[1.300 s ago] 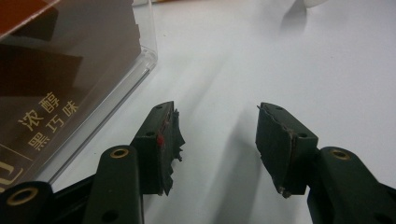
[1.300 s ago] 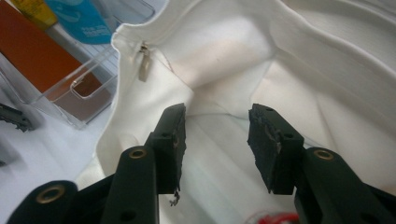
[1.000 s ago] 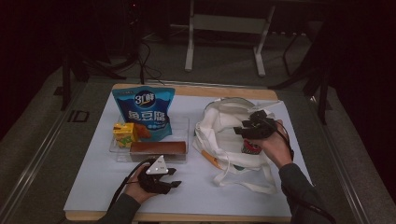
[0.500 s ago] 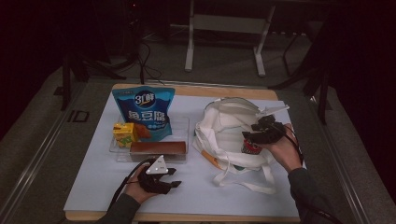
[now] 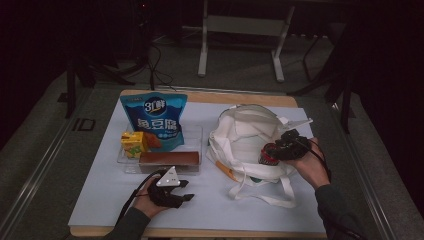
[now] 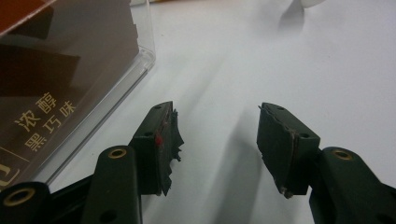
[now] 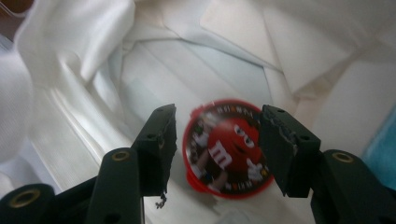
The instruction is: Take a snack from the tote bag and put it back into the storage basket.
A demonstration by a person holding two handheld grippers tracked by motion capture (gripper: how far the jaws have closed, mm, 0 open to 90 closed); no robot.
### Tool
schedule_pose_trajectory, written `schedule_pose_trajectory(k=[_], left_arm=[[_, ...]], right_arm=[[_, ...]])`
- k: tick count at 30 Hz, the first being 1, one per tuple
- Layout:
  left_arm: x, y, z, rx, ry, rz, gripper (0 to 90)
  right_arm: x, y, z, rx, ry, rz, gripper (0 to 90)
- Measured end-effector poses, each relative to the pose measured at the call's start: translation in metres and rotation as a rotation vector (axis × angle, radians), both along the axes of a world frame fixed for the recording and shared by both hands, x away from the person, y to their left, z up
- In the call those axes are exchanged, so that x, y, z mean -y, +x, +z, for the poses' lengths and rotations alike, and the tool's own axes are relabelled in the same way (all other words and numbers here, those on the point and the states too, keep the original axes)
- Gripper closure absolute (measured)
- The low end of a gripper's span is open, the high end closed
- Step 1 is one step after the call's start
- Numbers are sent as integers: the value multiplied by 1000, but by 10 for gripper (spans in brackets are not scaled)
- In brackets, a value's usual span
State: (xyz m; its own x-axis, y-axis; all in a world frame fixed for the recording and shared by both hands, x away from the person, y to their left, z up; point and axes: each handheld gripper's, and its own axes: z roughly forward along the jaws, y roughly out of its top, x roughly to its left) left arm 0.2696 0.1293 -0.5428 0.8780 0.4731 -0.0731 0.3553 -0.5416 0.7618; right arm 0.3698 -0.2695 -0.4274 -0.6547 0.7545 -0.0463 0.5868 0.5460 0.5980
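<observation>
Since the earlier frame the right gripper (image 5: 272,151) has drawn back from over the middle of the white bag (image 5: 240,135) to its near right edge, its jaws just opening. In the right gripper view a red round M&M's tub (image 7: 227,148) sits between the jaws, against the right one, a gap at the left; whether it is gripped or released I cannot tell. The left gripper (image 6: 217,135) rests on the desk (image 6: 299,70), jaws released with nothing between, a clear tray (image 6: 140,65) with a brown chocolate box (image 6: 42,102) just left of them.
</observation>
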Motion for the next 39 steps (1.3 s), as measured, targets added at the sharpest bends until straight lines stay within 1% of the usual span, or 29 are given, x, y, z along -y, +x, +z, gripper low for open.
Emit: schedule_pose_trajectory(k=[1, 3, 6, 8, 9, 11, 12, 14, 16, 19, 23, 26, 30, 39], left_arm=[[0, 0, 0, -1, 0, 0, 467], [0, 0, 0, -1, 1, 0, 466], [0, 0, 0, -2, 0, 0, 466], [0, 0, 0, -2, 1, 0, 466], [0, 0, 0, -2, 2, 0, 466], [0, 0, 0, -2, 2, 0, 466], [0, 0, 0, -3, 1, 0, 466], [0, 0, 0, -2, 2, 0, 466], [0, 0, 0, -3, 1, 1, 466], [0, 0, 0, -2, 2, 0, 466], [0, 0, 0, -2, 2, 0, 466], [0, 0, 0, -3, 2, 0, 466], [0, 0, 0, -4, 1, 0, 466], [0, 0, 0, -3, 2, 0, 466]], right_arm=[[2, 0, -1, 1, 1, -1, 480], [5, -2, -1, 0, 13, -4, 532], [9, -4, -2, -11, 12, 3, 643], [11, -6, -3, -21, 12, 23, 733], [12, -7, -3, -27, 11, 33, 799], [13, -10, -4, -36, 6, 62, 881], [13, -12, -5, -39, -3, 74, 900], [13, -16, -7, -50, -13, 91, 900], [13, -18, -11, -59, -33, 111, 900], [14, -21, -17, -73, -56, 118, 900], [17, -22, -22, -85, -72, 113, 900], [18, -21, -25, -91, -93, 107, 900], [18, -20, -24, -93, -99, 97, 900], [15, -20, -23, -95, -117, 92, 900]])
